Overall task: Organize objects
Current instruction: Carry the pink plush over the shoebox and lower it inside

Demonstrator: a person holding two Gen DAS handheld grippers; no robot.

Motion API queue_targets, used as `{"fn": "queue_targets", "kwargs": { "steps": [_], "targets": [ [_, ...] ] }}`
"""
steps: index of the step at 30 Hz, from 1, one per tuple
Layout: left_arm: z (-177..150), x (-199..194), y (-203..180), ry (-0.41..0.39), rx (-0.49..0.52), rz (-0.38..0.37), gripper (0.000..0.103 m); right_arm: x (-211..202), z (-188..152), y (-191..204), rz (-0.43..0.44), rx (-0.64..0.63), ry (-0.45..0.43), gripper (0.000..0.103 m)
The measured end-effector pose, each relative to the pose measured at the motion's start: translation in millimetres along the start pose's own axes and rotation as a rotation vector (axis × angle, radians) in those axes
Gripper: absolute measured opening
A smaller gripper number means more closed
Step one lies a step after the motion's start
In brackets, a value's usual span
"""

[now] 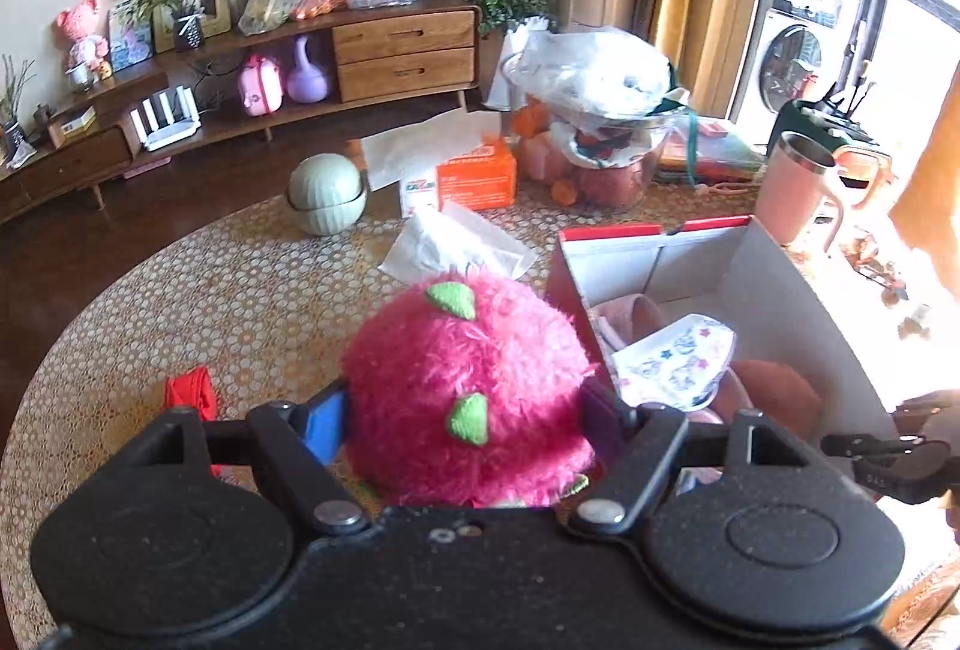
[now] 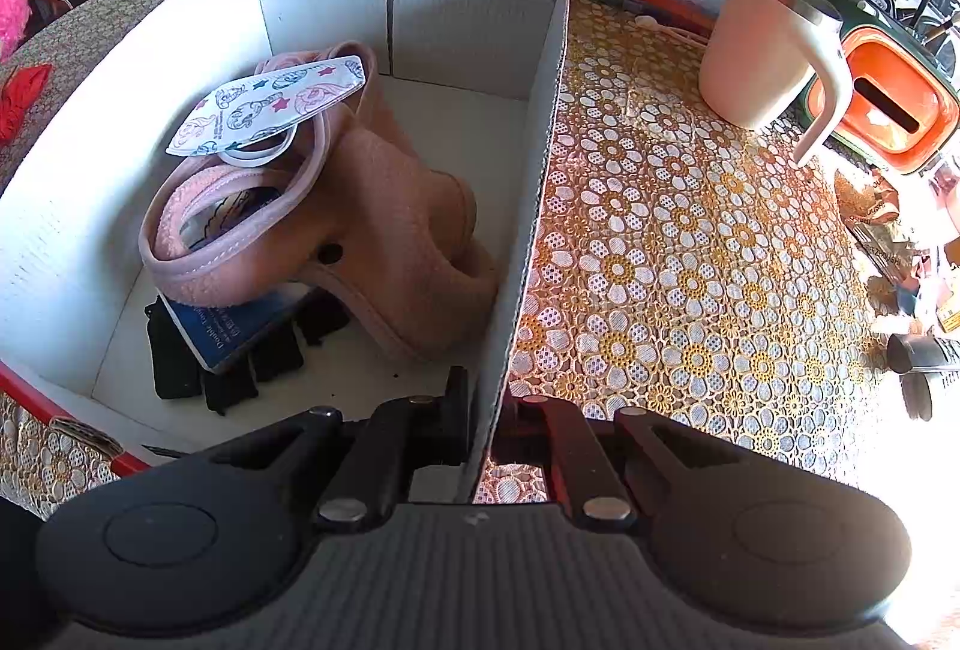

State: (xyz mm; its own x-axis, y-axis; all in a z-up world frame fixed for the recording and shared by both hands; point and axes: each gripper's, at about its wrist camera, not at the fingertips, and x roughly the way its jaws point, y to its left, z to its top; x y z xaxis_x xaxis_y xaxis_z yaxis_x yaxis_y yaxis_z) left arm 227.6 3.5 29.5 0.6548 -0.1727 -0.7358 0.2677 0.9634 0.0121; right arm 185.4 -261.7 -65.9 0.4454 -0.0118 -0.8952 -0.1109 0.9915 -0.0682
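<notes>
Left gripper: jaws spread wide, clamped on pink plush fruit, held just beside the white box, clear of its rim.
Right gripper: jaws pinched tight on the box's near wall, steadying it.
Inside the box: pink fleece garment, patterned face mask on top of it, blue booklet and black items beneath.
Outside the box, on the lace-covered table: red cloth, tissue pack, green bowls, pink mug.
Status: judged partly done; several items boxed, plush next, the red cloth probably still to come.
</notes>
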Motion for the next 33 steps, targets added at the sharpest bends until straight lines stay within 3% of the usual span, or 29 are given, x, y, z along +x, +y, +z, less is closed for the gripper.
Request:
{"fn": "queue_targets", "kwargs": {
  "steps": [9,16,25,33],
  "targets": [
    [17.4,-8.1,-71.0,-0.05,0.091,-0.126,0.077,0.7,0.4,-0.3,0.002,0.0,0.0,0.006],
    [24.7,11.7,-117.8,-0.061,0.133,-0.187,0.078,0.6,0.8,-0.5,0.005,-0.001,-0.001,0.006],
    [26.0,53.9,-144.7,-0.039,0.149,-0.235,0.081,-0.2,-0.8,-0.3,0.017,0.001,-0.004,0.006],
    [22.2,93.4,-154.1,0.016,0.17,-0.207,0.067,-0.6,-0.6,-0.4,0.021,0.006,-0.006,0.007]
  ]
}}
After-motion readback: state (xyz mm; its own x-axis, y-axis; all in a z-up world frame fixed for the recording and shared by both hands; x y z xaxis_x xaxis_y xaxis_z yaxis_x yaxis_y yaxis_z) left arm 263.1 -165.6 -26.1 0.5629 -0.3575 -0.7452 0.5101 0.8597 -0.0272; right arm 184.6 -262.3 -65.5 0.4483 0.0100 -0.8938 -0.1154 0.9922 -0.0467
